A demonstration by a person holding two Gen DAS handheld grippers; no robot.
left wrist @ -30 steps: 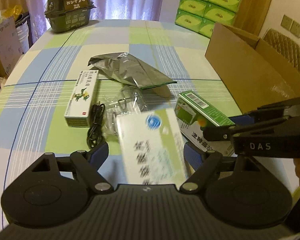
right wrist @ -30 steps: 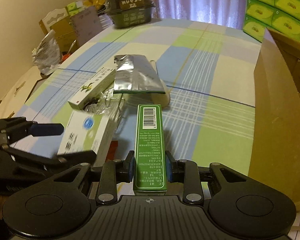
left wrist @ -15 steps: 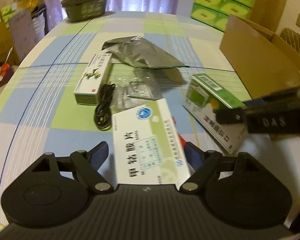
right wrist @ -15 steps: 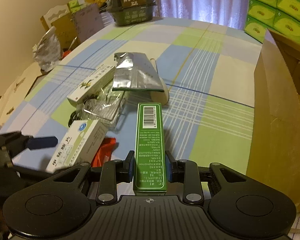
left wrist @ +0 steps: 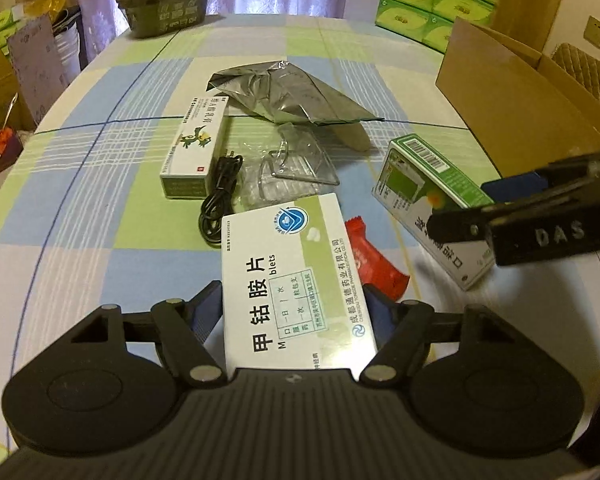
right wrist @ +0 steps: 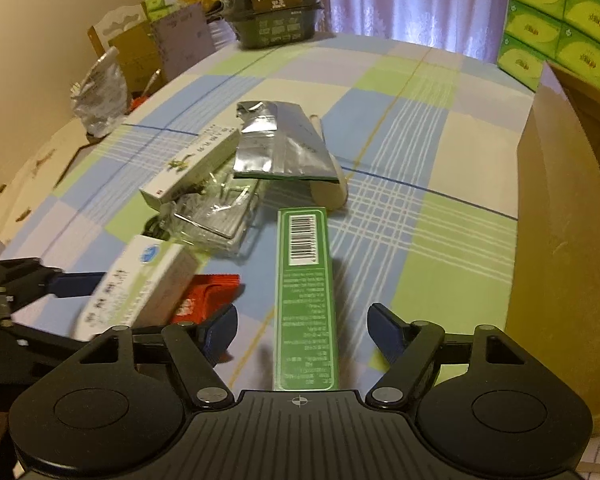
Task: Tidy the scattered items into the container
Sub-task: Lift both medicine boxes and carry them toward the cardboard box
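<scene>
Two grippers in frame over a checked tablecloth. Left gripper: fingers drawn in against both long sides of a white tablet box, which is clamped and held tilted above the cloth; in the right wrist view the same box sits between that gripper's blue pads at the left edge of frame. Right gripper: fingers spread wide, blue pads well clear of the green carton lying between them; no contact visible on either side. In the left wrist view this carton appears near the right edge of the table, with the right gripper's black fingers in front of it; whether it rests flat on the cloth cannot be told.

Cardboard box, the container, stands open along the right edge of the table, just beside the green carton.

Loose items mid-table: red sachet under the raised white box; black cable coiled beside a long white-green carton; clear plastic tray touching the cable's right side; silver foil pouch farther back, its edge overlapping the tray. Dark green packaged tub at the far left corner.
</scene>
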